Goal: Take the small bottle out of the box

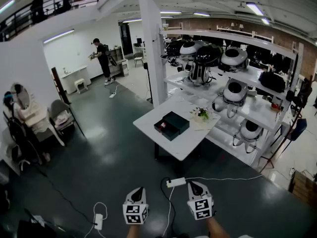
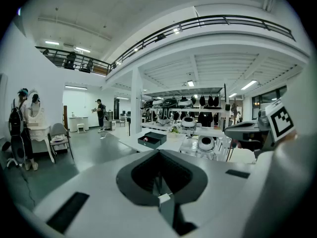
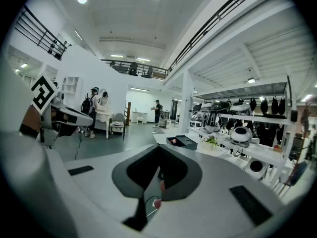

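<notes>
**Head view check: bottle in the box, both tongs closed and empty**

Head view has us well short of the white table [image 1: 185, 144], out on the dark floor [image 1: 99, 157] with both grippers held low in front of us. The left gripper [image 1: 137, 191] and the right gripper [image 1: 195, 186] both point toward the table. They sit side by side but apart, and neither is anywhere near touching the table. Looking along each one in its own gripper view, we see the jaws brought together with nothing between them, so both are empty.

The box [image 1: 171, 125] sits on the table, toward the table's left part as we see it. It's dark and opened up, with its two halves lying side by side. In the half nearer the table's left edge there's a little pinkish thing, which we take for the small bottle [image 1: 162, 126]. It's too small for us to say more than that it lies inside the box.

Also on the table is a small bunch of flowers [image 1: 200, 113], to the right of the box and apart from it. A white power strip [image 1: 176, 182] lies on the floor between the table and our grippers. White shelves [image 1: 257, 108] stand just past the table's far-right side. A person [image 1: 103, 58] stands well beyond the table, way at the back.
</notes>
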Action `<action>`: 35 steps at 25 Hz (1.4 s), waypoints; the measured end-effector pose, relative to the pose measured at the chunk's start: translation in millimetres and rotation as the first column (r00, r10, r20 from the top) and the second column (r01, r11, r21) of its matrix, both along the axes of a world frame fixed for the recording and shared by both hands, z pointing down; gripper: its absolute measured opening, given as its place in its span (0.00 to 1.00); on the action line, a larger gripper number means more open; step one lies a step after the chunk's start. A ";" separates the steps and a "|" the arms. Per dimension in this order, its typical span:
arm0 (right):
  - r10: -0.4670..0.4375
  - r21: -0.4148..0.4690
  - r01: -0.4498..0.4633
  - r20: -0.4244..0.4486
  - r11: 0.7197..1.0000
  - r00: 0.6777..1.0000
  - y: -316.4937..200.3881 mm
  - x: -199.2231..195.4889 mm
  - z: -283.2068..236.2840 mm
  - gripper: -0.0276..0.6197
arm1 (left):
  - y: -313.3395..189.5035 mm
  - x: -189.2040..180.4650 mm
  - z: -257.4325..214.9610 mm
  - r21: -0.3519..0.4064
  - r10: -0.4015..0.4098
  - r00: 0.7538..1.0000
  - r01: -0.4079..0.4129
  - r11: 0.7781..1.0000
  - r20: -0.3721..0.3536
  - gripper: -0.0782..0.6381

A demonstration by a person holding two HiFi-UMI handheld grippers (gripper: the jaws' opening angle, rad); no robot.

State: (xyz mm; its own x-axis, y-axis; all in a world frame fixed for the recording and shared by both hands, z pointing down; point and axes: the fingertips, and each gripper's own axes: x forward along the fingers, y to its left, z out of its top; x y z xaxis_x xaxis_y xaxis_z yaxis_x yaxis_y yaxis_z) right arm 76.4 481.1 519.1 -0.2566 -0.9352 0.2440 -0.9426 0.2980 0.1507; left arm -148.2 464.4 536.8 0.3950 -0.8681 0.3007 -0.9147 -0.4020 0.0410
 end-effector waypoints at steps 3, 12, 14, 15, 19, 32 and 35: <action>-0.013 -0.005 0.013 0.002 1.000 1.000 0.3 -0.6 3.2 0.07 | 0.9 6.4 -0.3 0.005 0.004 1.000 -0.004 1.000 0.000 0.13; -0.044 -0.006 0.044 0.031 0.999 0.999 9.1 24.3 0.5 0.08 | 12.9 37.7 -4.3 -0.001 -0.006 1.000 0.006 1.000 0.016 0.13; -0.047 -0.004 0.047 0.029 0.999 0.998 8.8 30.9 1.8 0.08 | 13.7 44.9 -2.6 -0.004 -0.009 1.000 0.009 1.000 0.019 0.13; -0.048 -0.004 0.048 0.028 0.999 0.998 8.1 34.6 2.5 0.08 | 13.5 49.2 -1.9 -0.005 -0.010 1.000 0.010 1.000 0.020 0.13; -0.055 -0.011 0.056 0.023 0.998 0.998 6.3 46.7 8.8 0.08 | 13.5 66.8 2.0 -0.008 -0.005 1.000 0.006 1.000 0.017 0.13; -0.083 -0.038 0.083 0.002 0.996 0.997 -30.1 37.6 23.6 0.08 | -22.2 64.4 15.8 -0.034 -0.004 1.000 0.005 0.999 0.014 0.13; -0.078 -0.039 0.078 -0.006 0.996 0.997 -50.3 34.8 26.3 0.08 | -43.1 64.9 20.1 -0.035 0.011 1.000 -0.010 0.999 0.008 0.13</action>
